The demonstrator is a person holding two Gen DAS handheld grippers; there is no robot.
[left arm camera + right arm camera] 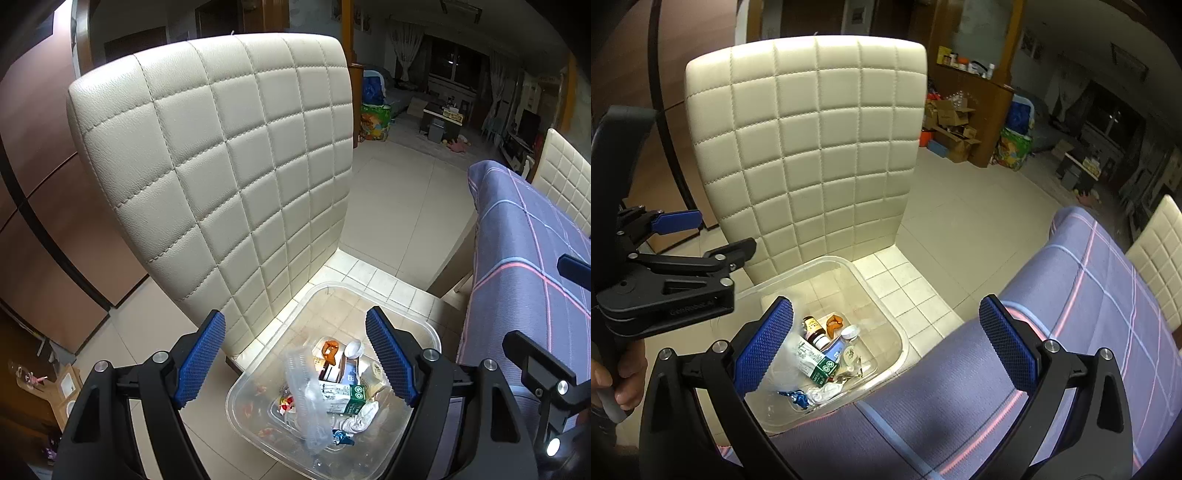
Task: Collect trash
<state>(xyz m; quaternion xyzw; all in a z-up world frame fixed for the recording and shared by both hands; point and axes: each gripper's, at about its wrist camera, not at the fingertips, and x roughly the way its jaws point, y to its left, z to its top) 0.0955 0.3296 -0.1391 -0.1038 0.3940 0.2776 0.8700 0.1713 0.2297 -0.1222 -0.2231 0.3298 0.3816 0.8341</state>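
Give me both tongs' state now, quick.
Left tongs: open, empty, above the clear plastic bin of trash.
Right tongs: open, empty.

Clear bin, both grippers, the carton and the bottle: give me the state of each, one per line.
Clear bin: on the floor, uncovered, part filled with trash.
Left gripper: open, empty, above the bin.
Right gripper: open, empty.
Green carton: lying in the bin.
Brown bottle: lying in the bin, capped.

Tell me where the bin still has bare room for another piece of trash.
The clear bin is bare along its far end, beside the cream chair back. Its near half is crowded: crumpled plastic, green-and-white carton, brown bottle.
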